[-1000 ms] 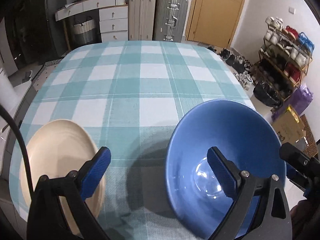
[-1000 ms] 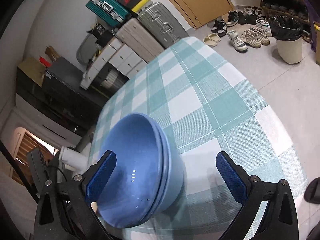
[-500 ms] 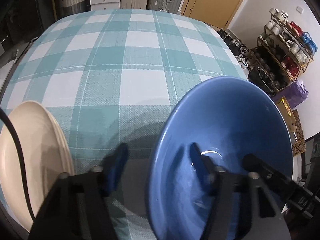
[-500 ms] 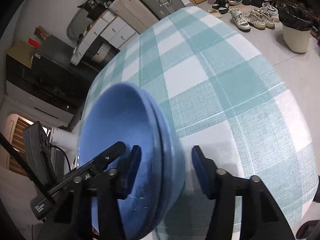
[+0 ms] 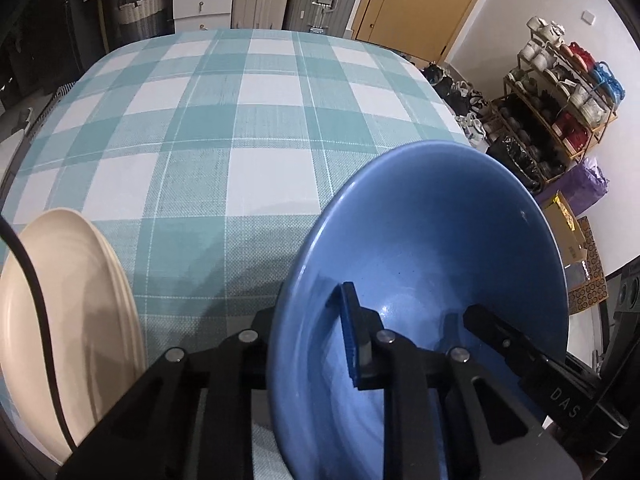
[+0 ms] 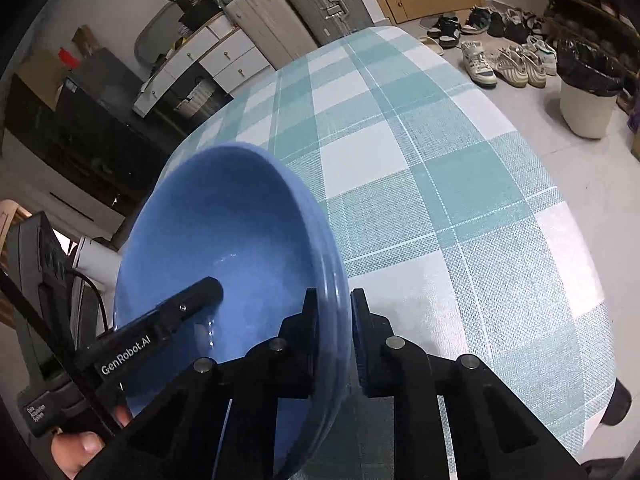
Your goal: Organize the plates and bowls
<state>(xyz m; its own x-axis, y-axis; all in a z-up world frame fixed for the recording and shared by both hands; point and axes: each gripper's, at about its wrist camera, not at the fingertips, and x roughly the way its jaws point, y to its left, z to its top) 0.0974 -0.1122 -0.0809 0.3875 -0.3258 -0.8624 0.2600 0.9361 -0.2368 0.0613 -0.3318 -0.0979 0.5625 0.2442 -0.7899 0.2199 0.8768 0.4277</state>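
Now | blue bowls (image 6: pixel 224 248) rim between both closing tongs (image 6: pixel 334 320)

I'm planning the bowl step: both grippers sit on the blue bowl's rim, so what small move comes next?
Probably finish closing, then lift gently. The left gripper and right gripper each straddle opposite rims of the blue bowl, jaws closing, on the table.
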